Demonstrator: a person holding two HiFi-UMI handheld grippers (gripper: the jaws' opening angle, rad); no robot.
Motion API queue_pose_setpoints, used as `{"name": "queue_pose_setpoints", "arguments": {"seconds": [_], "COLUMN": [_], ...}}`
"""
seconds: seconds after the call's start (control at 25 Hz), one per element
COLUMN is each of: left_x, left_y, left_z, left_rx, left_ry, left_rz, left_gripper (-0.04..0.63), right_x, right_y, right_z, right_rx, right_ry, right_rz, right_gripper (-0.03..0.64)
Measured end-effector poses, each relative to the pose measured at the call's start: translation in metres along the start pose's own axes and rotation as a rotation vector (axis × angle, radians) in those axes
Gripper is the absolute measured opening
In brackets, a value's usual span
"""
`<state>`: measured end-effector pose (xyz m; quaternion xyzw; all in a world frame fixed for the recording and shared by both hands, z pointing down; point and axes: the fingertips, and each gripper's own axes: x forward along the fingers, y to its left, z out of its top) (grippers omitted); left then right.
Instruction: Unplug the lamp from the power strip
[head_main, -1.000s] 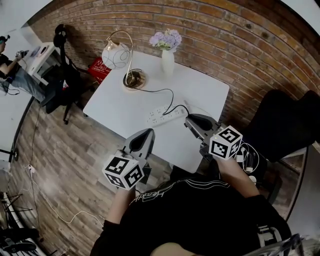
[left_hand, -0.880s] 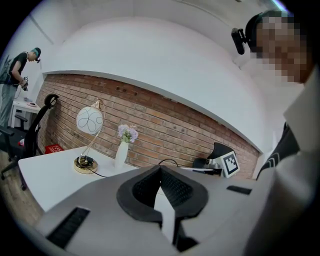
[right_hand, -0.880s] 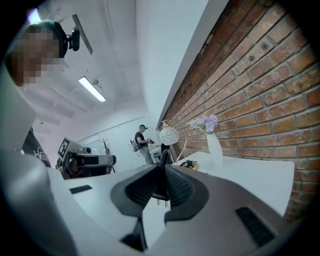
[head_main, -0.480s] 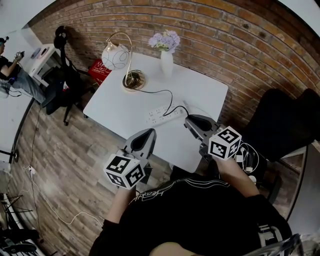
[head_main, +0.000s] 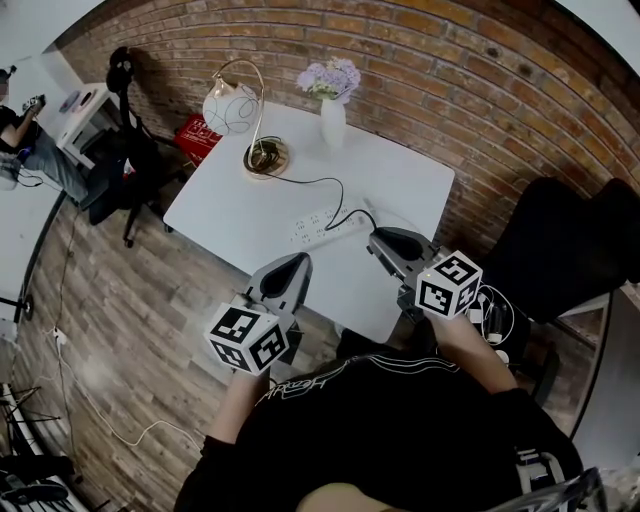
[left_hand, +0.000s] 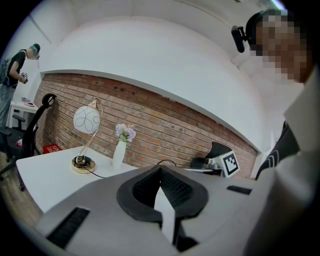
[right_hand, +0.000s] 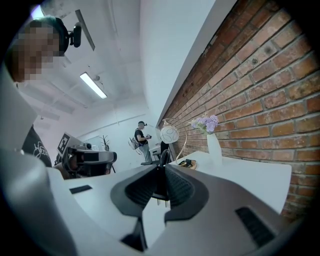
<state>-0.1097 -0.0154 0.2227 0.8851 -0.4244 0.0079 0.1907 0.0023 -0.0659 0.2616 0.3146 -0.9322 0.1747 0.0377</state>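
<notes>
As left claw (left_hand: 160, 172) sits closed, empty, right claw (right_hand: 161, 172) pinches seemingly the plug (right_hand: 160, 189), power strip (head_main: 322, 228) beside, vase (head_main: 332, 124) beyond

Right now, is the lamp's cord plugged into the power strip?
Yes: the black cord from the lamp crosses the table and ends in a plug on the power strip.

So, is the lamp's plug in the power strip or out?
Out, it seems: the right gripper holds the black plug, bare prongs showing, beside the power strip.

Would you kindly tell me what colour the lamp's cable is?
Black; the cable shows best in the head view, running across the white table to the power strip.
</notes>
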Motion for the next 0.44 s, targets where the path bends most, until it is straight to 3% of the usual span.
{"name": "queue_pose_setpoints", "arguments": {"seconds": [0.44], "left_x": [-0.0046], "left_y": [-0.0036], "left_z": [-0.0035], "left_rx": [0.003], "left_ry": [-0.001], "left_rz": [0.004], "left_gripper": [0.003], "right_x": [-0.0006], "right_y": [0.005], "right_z": [-0.0063], "right_rx": [-0.004], "right_ry": [0.007], "right_rz": [0.001], "right_gripper": [0.029]}}
